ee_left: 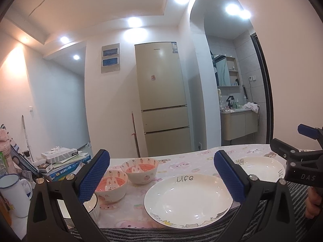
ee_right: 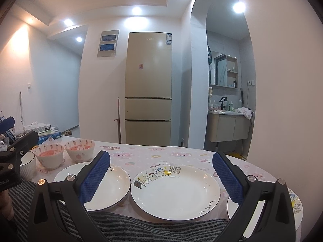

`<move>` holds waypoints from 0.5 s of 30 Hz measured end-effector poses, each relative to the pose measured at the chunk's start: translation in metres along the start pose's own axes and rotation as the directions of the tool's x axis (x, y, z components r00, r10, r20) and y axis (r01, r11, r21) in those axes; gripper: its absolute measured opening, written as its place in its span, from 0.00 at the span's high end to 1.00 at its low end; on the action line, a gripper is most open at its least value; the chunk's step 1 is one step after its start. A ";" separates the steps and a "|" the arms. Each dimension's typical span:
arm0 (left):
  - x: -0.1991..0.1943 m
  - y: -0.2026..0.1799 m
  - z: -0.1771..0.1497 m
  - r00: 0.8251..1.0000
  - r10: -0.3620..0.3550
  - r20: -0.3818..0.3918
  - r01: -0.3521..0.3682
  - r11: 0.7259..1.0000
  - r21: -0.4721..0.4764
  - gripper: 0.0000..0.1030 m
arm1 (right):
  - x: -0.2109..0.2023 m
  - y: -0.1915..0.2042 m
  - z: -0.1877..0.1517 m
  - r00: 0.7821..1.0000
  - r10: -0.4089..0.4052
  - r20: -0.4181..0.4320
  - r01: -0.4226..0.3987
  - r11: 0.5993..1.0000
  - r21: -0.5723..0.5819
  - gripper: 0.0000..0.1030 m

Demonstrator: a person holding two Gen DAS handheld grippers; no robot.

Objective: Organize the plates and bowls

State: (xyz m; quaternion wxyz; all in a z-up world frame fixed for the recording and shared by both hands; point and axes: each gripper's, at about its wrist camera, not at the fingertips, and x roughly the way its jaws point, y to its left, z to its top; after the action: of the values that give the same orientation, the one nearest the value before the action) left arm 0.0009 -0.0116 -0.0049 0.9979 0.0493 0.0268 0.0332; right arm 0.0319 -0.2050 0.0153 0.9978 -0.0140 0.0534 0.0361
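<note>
A dining table (ee_right: 161, 151) with a pink cartoon-print cloth stands before a beige fridge (ee_right: 148, 88) and an arched washroom doorway.

In the right wrist view three white plates lie in a row along the near edge: a middle plate (ee_right: 175, 191) at 12 o'clock dead ahead of the right gripper (ee_right: 161, 179), a left plate (ee_right: 113, 185) at 10 o'clock partly behind its left finger, and a third plate (ee_right: 294, 207) at 3 o'clock, mostly hidden. Two carrot-pattern bowls (ee_right: 64, 153) sit side by side, with a ribbed white bowl (ee_right: 28, 164) at 9 o'clock.

The left gripper (ee_left: 161, 179) faces the "Life" plate (ee_left: 187, 199) at 1 o'clock, with the bowls at 10 o'clock, so it is the nearer one to the bowls.

Both grippers are spread wide, holding and touching nothing.
</note>
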 end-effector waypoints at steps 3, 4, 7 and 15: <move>0.000 0.002 0.000 1.000 -0.001 -0.005 0.001 1.000 -0.008 0.00 | 0.000 -0.001 0.000 1.000 0.000 -0.001 0.000 1.000 0.001 0.00; 0.000 0.002 -0.001 1.000 -0.002 -0.005 0.002 1.000 -0.009 0.00 | 0.000 -0.001 0.000 1.000 0.000 -0.002 0.000 1.000 0.001 0.00; 0.002 0.004 0.001 1.000 -0.001 -0.004 0.001 1.000 -0.009 0.00 | 0.001 -0.001 -0.001 1.000 0.001 -0.005 -0.001 1.000 0.002 0.00; 0.001 0.004 0.001 1.000 0.003 -0.003 -0.003 1.000 -0.008 0.00 | 0.001 -0.001 -0.001 1.000 0.001 -0.003 -0.001 1.000 -0.002 0.00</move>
State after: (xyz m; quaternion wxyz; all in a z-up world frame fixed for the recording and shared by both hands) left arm 0.0014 -0.0079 -0.0034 0.9980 0.0451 0.0282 0.0349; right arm 0.0329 -0.2058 0.0142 0.9977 -0.0149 0.0550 0.0364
